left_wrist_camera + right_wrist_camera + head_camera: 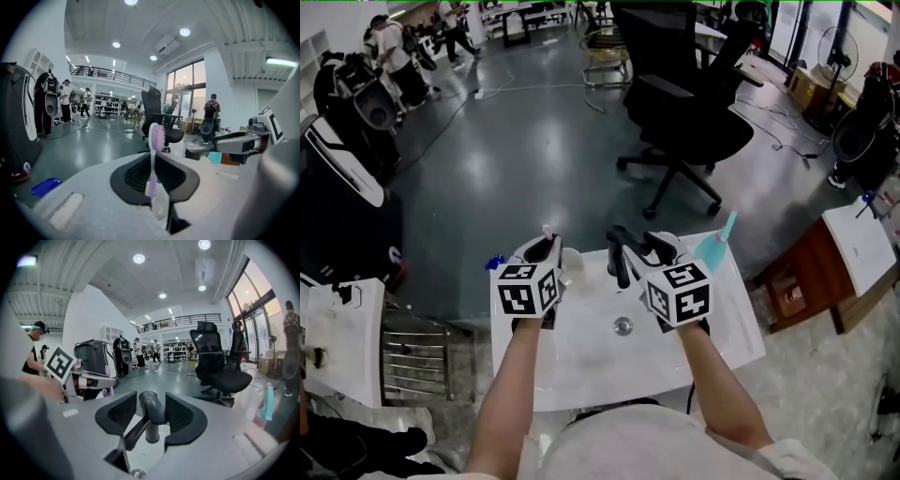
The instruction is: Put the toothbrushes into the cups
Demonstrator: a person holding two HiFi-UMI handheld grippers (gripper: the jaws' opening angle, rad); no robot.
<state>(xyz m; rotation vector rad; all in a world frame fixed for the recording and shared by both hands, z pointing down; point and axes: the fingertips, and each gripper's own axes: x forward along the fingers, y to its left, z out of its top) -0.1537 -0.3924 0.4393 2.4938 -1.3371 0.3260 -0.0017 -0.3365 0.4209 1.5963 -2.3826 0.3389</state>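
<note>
Our left tongs [153, 164] clamp a purple toothbrush [156, 137], held upright with its lower end at a clear cup [573, 266] on the white bench [581, 375]. Our right tongs [151, 398] gape, with the black tap [151, 430] between them. A teal toothbrush [727, 228] stands at the far right.

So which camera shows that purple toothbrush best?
The left gripper view: the toothbrush stands upright, pinched by the left gripper, bristles clear. The head view shows only its tip; the right gripper view, nothing clear.
</note>
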